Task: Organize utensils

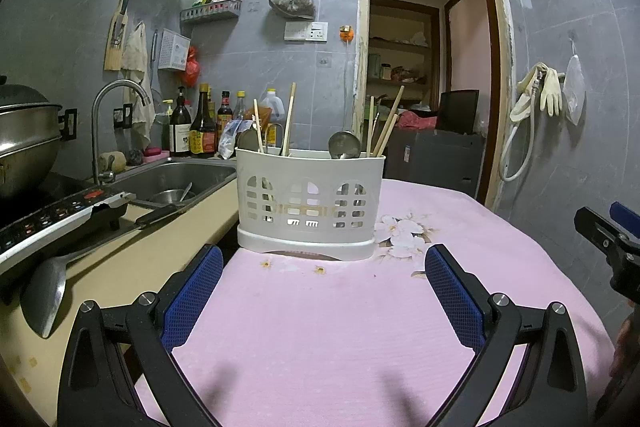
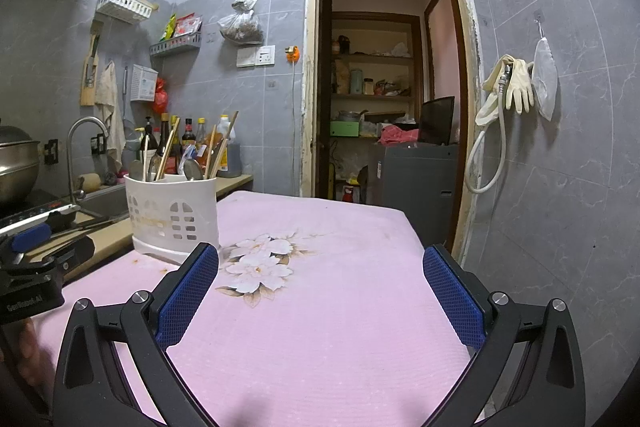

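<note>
On the pink tabletop (image 1: 320, 327), at 12 o'clock from the left gripper (image 1: 324, 299): white utensil holder (image 1: 310, 199) with chopsticks (image 1: 386, 127) and spoons (image 1: 344, 145) inside | both grippers spread wide, holding nothing; right gripper (image 2: 320, 301) | looks nearly done; one big spoon (image 1: 44, 291) lies at 9 o'clock.

Both the left gripper (image 1: 324, 291) and the right gripper (image 2: 320, 291) have black angular arms joined by round silver screws. Their fingers (image 1: 192, 301) carry blue mesh-textured pads. White lettering marks the left gripper's black body.
</note>
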The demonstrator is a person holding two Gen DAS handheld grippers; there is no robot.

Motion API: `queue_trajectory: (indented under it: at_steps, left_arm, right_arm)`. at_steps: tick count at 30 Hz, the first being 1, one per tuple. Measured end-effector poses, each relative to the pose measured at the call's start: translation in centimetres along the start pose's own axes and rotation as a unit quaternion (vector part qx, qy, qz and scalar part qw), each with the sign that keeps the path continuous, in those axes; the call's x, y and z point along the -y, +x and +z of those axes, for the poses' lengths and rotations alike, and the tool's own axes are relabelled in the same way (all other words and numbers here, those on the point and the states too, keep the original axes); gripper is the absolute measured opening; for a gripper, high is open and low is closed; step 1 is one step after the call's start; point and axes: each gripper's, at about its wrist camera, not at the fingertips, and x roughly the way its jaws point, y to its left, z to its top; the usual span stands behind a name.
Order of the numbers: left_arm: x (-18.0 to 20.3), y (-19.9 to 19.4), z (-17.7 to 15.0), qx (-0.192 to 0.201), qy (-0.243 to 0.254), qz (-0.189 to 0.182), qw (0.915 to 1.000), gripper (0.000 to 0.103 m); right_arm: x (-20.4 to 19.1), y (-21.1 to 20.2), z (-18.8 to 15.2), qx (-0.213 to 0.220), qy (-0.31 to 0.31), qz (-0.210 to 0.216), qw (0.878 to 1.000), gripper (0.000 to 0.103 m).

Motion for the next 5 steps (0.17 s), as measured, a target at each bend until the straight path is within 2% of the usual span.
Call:
queue_trajectory:
  at_steps: [5]
  left_arm:
    - [0.02, 0.08, -0.02, -0.001, 0.002, -0.002, 1.0, 0.099]
  right_arm:
    - [-0.06, 0.05, -0.01, -0.001, -0.001, 0.001, 1.0, 0.103]
